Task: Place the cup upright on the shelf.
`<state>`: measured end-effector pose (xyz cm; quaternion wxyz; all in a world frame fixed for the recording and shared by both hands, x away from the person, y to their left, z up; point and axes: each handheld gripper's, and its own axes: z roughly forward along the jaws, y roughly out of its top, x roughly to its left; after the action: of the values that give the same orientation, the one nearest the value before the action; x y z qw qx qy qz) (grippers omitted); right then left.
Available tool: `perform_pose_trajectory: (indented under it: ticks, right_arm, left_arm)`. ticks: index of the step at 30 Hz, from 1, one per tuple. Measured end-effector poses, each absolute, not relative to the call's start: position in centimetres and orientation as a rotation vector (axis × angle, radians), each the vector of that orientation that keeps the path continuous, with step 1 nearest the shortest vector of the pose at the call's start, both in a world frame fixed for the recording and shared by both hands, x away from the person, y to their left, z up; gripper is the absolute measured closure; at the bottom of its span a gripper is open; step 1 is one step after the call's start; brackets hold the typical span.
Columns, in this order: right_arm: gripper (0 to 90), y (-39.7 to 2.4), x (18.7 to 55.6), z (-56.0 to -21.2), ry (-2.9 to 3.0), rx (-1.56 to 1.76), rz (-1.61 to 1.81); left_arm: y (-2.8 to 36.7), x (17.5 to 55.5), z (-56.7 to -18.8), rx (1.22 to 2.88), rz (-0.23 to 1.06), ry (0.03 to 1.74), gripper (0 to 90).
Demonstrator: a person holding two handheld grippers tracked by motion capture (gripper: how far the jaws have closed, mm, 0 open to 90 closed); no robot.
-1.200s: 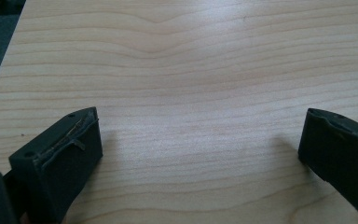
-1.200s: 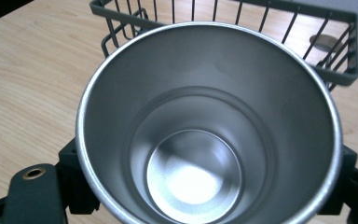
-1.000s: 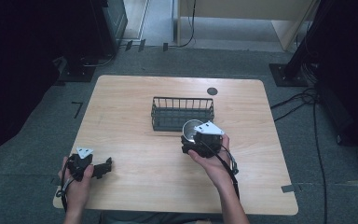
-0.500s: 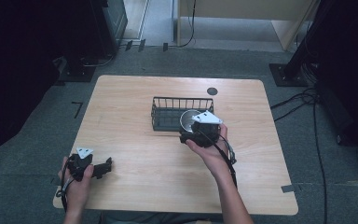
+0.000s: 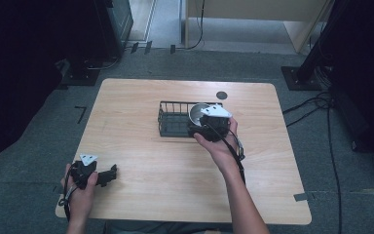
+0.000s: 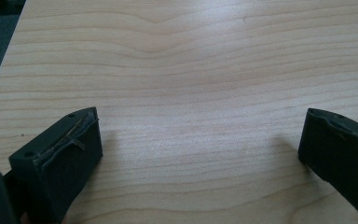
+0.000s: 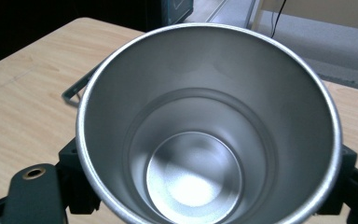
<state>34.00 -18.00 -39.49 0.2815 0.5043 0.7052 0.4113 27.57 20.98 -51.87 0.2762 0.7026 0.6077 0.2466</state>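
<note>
The right gripper (image 5: 209, 127) pinches a steel cup (image 7: 205, 135) above the wire basket (image 5: 173, 122); the left gripper (image 6: 200, 149) rests spread on the table (image 5: 141, 97).

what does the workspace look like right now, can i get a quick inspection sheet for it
Surface: light wood table, bare apart from a small dark round spot near the far edge.
Job's things: black wire basket mid-table; metal cup, shiny and empty inside, held over the basket's right end.
Clutter: nothing seen.
Grippers: right gripper has its jaws on either side of the cup; left gripper rests low at the table's near left with its jaws wide apart over bare wood.
Cables: one trails from each gripper; more lie on the floor to the right.
Surroundings: grey carpet, dark stands and equipment around the table.
</note>
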Motion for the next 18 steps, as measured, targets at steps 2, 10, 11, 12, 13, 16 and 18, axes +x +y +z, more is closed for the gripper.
perform_pose_trajectory:
  ticks: [2,10,11,12,13,16,18]
  right_arm:
    - [18.1,-18.1,34.8,-39.4,1.873,1.36,1.1]
    - [18.2,-18.1,36.6,-39.5,1.836,1.369,1.087]
    - [18.1,-18.1,36.9,-39.5,1.834,1.37,1.086]
    - [18.2,-18.1,37.2,-39.6,1.829,1.372,1.083]
    - [18.2,-18.1,37.4,-39.6,1.825,1.376,1.079]
    - [18.2,-18.1,38.2,-39.6,1.817,1.386,1.081]
    - [18.2,-18.0,38.7,-39.8,1.811,1.39,1.075]
  left_arm:
    - [21.0,27.6,-51.9,1.888,0.662,1.632,0.0]
    - [21.0,27.6,-51.9,1.887,0.662,1.632,0.0]
    - [21.0,27.6,-51.9,1.888,0.662,1.632,0.0]
    - [21.0,27.6,-51.9,1.888,0.662,1.632,0.0]
    - [21.0,27.6,-51.9,1.888,0.662,1.632,0.0]
    - [21.0,27.6,-51.9,1.887,0.662,1.632,0.0]
    - [21.0,27.6,-51.9,1.888,0.662,1.632,0.0]
